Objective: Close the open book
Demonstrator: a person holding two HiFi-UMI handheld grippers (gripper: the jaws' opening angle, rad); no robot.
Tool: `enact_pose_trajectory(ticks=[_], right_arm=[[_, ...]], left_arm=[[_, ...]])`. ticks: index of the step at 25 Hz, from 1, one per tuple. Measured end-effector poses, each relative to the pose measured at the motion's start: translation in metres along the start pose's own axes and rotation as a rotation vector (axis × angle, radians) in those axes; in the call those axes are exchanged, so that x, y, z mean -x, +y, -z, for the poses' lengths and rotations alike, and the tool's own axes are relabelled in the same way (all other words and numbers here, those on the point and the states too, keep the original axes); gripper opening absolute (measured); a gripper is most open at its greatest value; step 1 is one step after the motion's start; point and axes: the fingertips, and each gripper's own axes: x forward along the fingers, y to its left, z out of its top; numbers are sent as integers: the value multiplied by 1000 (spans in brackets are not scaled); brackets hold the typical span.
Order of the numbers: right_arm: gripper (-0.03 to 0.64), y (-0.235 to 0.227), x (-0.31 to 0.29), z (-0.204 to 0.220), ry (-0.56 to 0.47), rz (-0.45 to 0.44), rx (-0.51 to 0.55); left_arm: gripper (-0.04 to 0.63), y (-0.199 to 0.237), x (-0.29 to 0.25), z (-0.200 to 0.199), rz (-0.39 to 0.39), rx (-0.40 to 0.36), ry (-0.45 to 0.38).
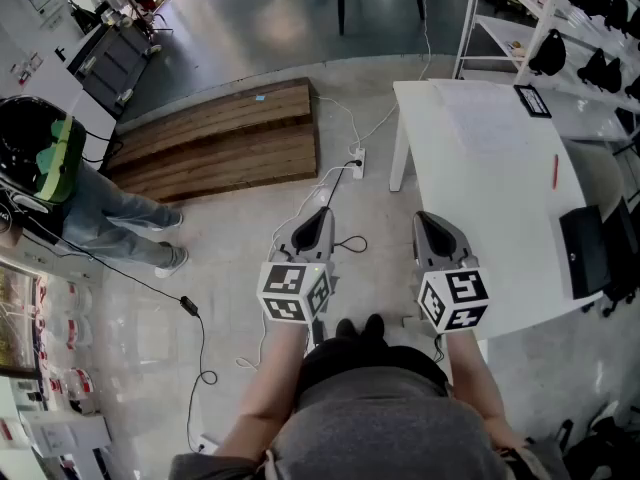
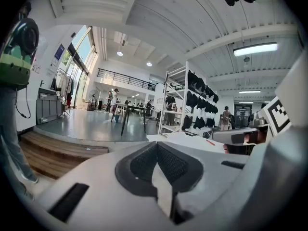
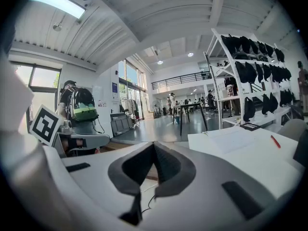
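Observation:
The open book (image 1: pixel 482 118) lies flat with pale pages on the far part of the white table (image 1: pixel 470 228), at the right in the head view. The right gripper view shows the book (image 3: pixel 237 137) ahead and to the right. Both grippers hang over the floor, short of the table and pointing a little downward. My left gripper (image 1: pixel 322 215) is shut with nothing in it, its pads meeting at the tip (image 2: pixel 156 146). My right gripper (image 1: pixel 424 218) sits beside the table's near left edge, its jaws also closed and empty (image 3: pixel 153 146).
A red pen (image 1: pixel 555 171) and a black flat device (image 1: pixel 586 252) lie on the table's right side, a small dark item (image 1: pixel 531 100) beyond the book. A wooden platform (image 1: pixel 222 138), power strip with cables (image 1: pixel 357 160), a standing person (image 1: pixel 70 188) and shelving (image 1: pixel 560 18) surround.

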Motion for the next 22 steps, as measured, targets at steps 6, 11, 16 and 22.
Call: enact_pose_trajectory(ticks=[6,11,16,22], right_arm=[[3,-3,-3,0,-7,-17,-11],[3,-6,-6,3,3,-39,-29],[3,-11,-8,3,4,-37,-38],[3,-9,-18,-1,-5,-50,-41]], left_arm=[[8,-4,-5,-1,-3,-5,-4],[7,-3,-9,-3,-13,15,-13],[6,-4,-9,4,-23,25,-5],[6,0,-16,4,-25,5,7]])
